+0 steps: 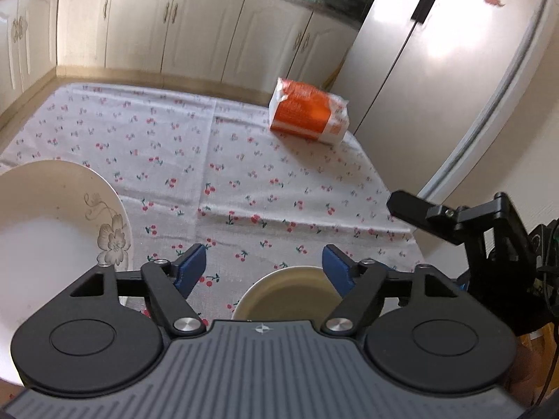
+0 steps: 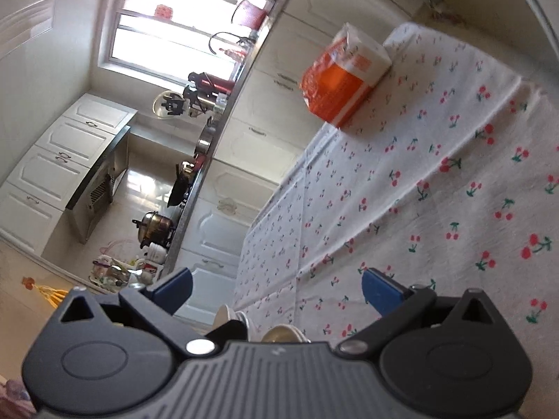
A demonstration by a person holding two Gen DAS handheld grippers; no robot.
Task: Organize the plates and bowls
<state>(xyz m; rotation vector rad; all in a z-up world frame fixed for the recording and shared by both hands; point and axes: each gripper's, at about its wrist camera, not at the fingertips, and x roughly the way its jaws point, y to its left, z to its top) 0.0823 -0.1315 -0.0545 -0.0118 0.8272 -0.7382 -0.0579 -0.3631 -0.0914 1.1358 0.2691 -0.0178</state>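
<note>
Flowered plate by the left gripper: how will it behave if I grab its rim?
The flowered plate looks like glazed ceramic, so probably rigid, slippery and breakable. It is broad and shallow, so a rim grip may let it sag. The tablecloth could bunch if you push it.

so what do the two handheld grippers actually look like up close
Both match: the left gripper and right gripper have a grey ribbed body with a small star-like logo, two round black discs, black link arms on silver pivot bolts, and blue finger pads. Black cables trail beside the right one in the left view.
</note>
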